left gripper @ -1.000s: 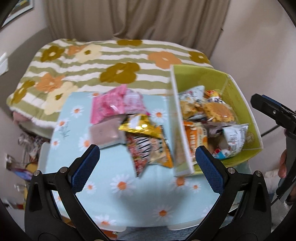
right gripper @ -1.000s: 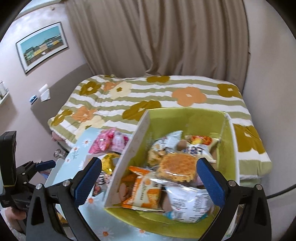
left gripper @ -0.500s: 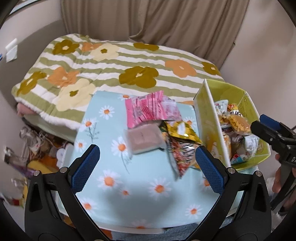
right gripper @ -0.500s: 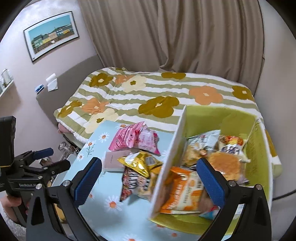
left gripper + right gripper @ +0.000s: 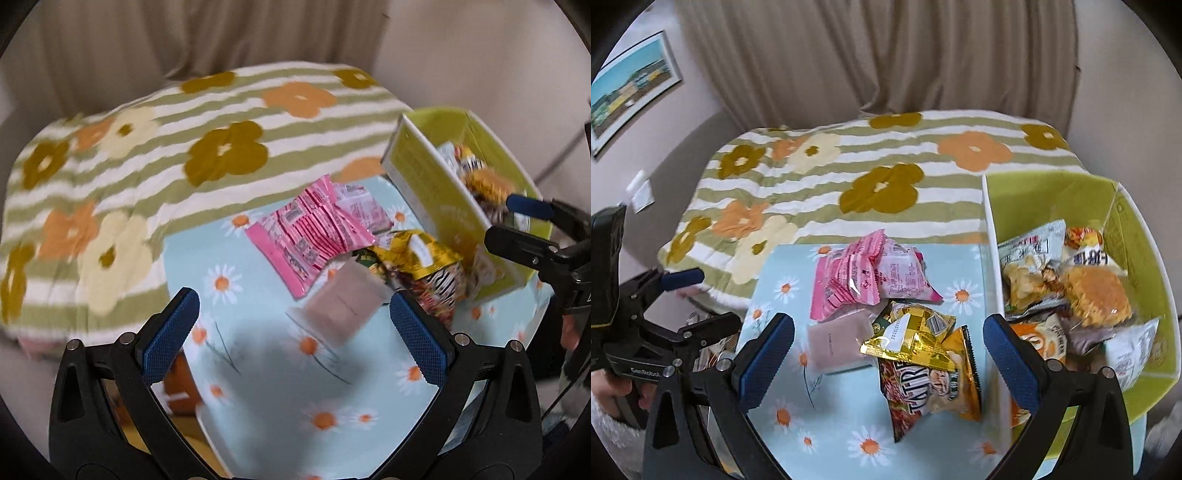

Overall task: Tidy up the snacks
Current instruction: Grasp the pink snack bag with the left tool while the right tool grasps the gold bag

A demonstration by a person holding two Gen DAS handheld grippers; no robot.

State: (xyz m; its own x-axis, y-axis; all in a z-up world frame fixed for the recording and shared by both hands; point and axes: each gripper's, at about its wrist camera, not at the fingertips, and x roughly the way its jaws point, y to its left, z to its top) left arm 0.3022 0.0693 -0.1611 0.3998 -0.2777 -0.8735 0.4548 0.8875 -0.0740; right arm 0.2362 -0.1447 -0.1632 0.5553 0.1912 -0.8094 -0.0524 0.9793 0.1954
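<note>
The loose snacks lie in one small heap on the daisy tablecloth (image 5: 849, 424), just beside the white wall of the green box (image 5: 1137, 229). On top of the heap sits a gold packet (image 5: 916, 332), which rests partly on an orange-red chip bag (image 5: 934, 387). Behind them is a pink packet (image 5: 846, 277), and a pale mauve pouch (image 5: 834, 345) lies flat at its left. The box is already well filled with other packets.

The right gripper (image 5: 886, 354) is wide open and holds nothing; the heap lies between its two blue pads. The left gripper (image 5: 291, 332) is also wide open and empty, above the mauve pouch (image 5: 343, 306).

I think the main risk is the overlap. If the right gripper closes on the gold packet, it can catch the chip bag below too, or drag it against the box wall. The foil looks slippery, so a grip on a puffed part may slide off. The box seems light, so a push on its wall could shift it toward the table edge. The two grippers are near each other and could collide over the same heap.
</note>
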